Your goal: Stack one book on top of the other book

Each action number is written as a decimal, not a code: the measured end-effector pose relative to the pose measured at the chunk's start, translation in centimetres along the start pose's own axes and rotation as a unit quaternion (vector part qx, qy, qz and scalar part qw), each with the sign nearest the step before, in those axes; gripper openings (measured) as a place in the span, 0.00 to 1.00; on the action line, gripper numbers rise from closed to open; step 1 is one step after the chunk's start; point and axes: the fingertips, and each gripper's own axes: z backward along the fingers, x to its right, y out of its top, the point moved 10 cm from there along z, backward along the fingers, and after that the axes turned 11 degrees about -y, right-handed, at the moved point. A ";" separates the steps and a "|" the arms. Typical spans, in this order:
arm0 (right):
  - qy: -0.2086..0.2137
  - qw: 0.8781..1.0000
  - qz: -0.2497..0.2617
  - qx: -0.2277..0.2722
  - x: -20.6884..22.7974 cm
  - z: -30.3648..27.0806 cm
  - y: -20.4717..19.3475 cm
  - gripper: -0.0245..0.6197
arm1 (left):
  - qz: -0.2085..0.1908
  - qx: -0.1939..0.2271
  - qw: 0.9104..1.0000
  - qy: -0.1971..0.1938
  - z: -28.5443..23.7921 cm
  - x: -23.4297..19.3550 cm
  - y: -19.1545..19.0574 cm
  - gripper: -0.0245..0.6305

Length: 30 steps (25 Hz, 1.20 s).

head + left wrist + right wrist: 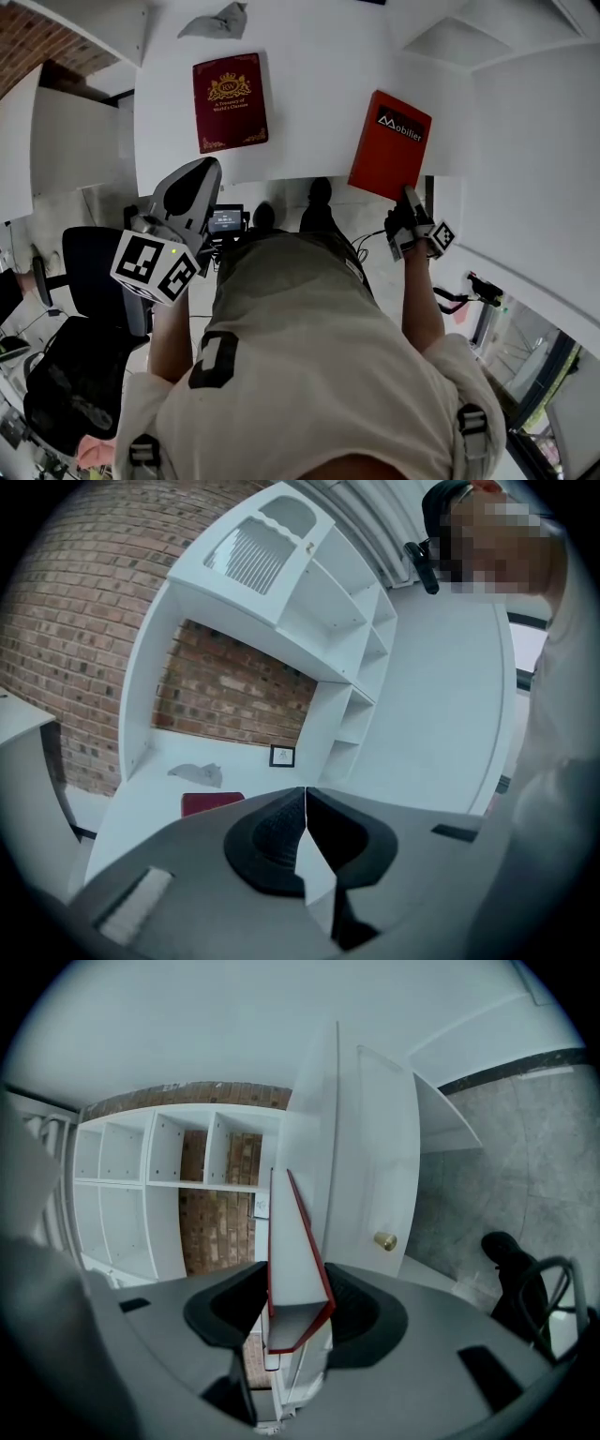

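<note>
Smooth matt white table (309, 122), gilt-stamped maroon book (230, 101), matt red book (389, 145), rough brick wall (84, 621).

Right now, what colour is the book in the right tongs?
The book is orange-red with white lettering; best in head view.

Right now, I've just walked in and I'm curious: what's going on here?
A person holds a tool in each hand. The right tool is clamped on the near edge of the orange book, at the table's front edge. The left tool is shut and empty. The dark red book lies flat, untouched.
</note>
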 end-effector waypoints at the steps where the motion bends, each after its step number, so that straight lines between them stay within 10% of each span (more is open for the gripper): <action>1: -0.002 1.000 0.000 0.002 -0.1 0.1 -0.2 0.32 | -0.001 0.006 1.000 0.001 0.6 0.0 -0.1 0.05; 19: -0.026 0.997 0.008 0.067 -1.8 3.6 -2.7 0.30 | 0.012 0.057 0.998 0.005 9.6 0.5 -2.8 0.05; 30: 0.000 0.999 -0.008 0.040 -2.4 4.3 0.5 0.30 | 0.009 0.083 0.996 0.026 6.5 6.9 -2.2 0.05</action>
